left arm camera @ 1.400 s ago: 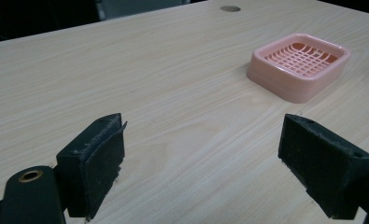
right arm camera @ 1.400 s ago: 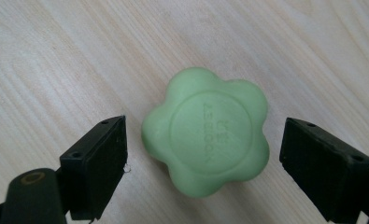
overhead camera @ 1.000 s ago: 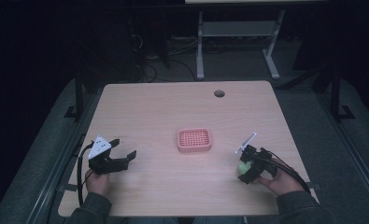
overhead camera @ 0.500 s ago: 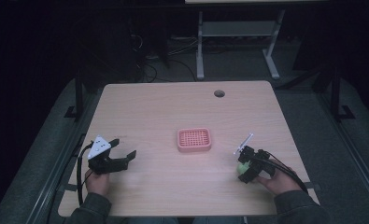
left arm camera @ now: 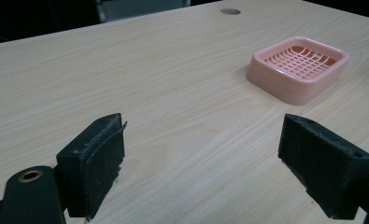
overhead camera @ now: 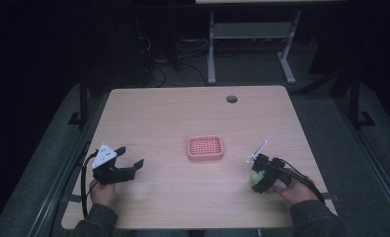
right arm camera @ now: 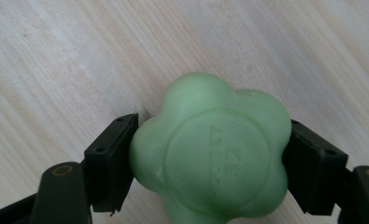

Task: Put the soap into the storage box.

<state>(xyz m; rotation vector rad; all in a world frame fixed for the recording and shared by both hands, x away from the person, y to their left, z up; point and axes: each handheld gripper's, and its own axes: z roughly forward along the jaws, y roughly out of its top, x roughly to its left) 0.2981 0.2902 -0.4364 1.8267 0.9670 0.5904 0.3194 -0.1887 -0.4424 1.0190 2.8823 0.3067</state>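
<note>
While the right gripper point(overhead camera: 259, 174) clamps the green soap point(right arm camera: 212, 151), carry it level toward the pink tray point(overhead camera: 205, 148) at ten o'clock; left gripper point(overhead camera: 126, 170) jaws gape wide.

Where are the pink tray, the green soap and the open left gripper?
pink tray point(overhead camera: 205, 148), high view, its grid floor
green soap point(right arm camera: 217, 161), right gripper view, its stamped face
left gripper point(left arm camera: 215, 161), left gripper view, midway between its fingertips

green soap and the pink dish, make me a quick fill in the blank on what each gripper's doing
1. The right gripper has its fingers shut on a flower-shaped ____ soap.
2. The left gripper has its fingers ____, with nothing between them.
3. The pink soap dish sits near the table's middle and is ____.

Missing words: green; open; empty
</note>
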